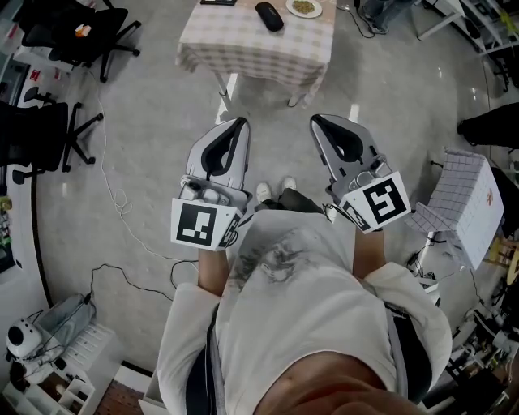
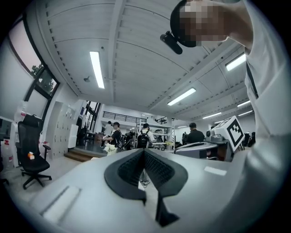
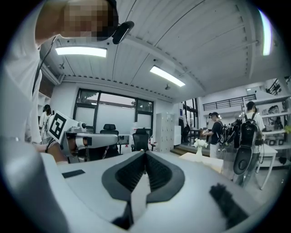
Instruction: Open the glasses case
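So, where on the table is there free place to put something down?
The near left of the checked tablecloth is bare, left of the black glasses case. The far right corner is crowded: the plate sits beside the case.

A table (image 1: pixel 243 49) draped in a checked cloth stands on the grey floor (image 1: pixel 405 89), with a small plate (image 1: pixel 304 7) near its far edge. A black office chair (image 1: pixel 81 32) sits to the left, above a thin cable (image 1: pixel 122 207) trailing over the floor. The right gripper view shows a vase of white flowers (image 3: pixel 198 146).
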A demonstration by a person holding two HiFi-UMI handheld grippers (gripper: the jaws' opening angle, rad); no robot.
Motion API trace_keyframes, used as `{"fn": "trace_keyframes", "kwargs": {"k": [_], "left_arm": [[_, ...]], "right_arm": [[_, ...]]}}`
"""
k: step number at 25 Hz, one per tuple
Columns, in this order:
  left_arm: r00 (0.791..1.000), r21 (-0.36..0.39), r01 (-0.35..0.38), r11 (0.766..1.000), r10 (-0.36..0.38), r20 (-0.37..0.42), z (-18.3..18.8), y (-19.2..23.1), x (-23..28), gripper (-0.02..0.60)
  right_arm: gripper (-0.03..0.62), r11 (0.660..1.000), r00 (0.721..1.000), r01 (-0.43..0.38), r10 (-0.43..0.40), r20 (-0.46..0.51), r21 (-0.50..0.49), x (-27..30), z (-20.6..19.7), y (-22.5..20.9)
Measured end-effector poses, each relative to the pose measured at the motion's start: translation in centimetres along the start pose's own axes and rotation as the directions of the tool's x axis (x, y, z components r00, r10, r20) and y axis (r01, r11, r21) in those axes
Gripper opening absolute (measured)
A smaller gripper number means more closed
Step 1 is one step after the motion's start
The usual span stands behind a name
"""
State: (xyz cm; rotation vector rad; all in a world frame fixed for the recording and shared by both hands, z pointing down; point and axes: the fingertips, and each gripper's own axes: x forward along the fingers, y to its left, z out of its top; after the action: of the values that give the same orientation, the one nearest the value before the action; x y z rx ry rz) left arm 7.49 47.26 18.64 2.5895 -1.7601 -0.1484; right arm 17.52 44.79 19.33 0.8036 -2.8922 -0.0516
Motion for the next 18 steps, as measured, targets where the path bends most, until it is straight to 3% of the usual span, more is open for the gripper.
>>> {"fn": "trace_keyframes", "kwargs": {"k": [8,18], "left_arm": [[1.000,-0.014,-0.020,1.000,0.020,-0.025,-1.7,1.4,2.7,0.005],[0.998,0.029,-0.062,0.998,0.062,-0.012,-0.4,5.0,8.6,0.005]], "right_arm": [[0.015,0.999,0.999,-0.031,0.031,-0.025,0.023,2.5,-1.5,-2.5],[0.015,0.995,0.995,-0.097,0.096,0.033,0.021,7.7,-0.2,-7.7]]}}
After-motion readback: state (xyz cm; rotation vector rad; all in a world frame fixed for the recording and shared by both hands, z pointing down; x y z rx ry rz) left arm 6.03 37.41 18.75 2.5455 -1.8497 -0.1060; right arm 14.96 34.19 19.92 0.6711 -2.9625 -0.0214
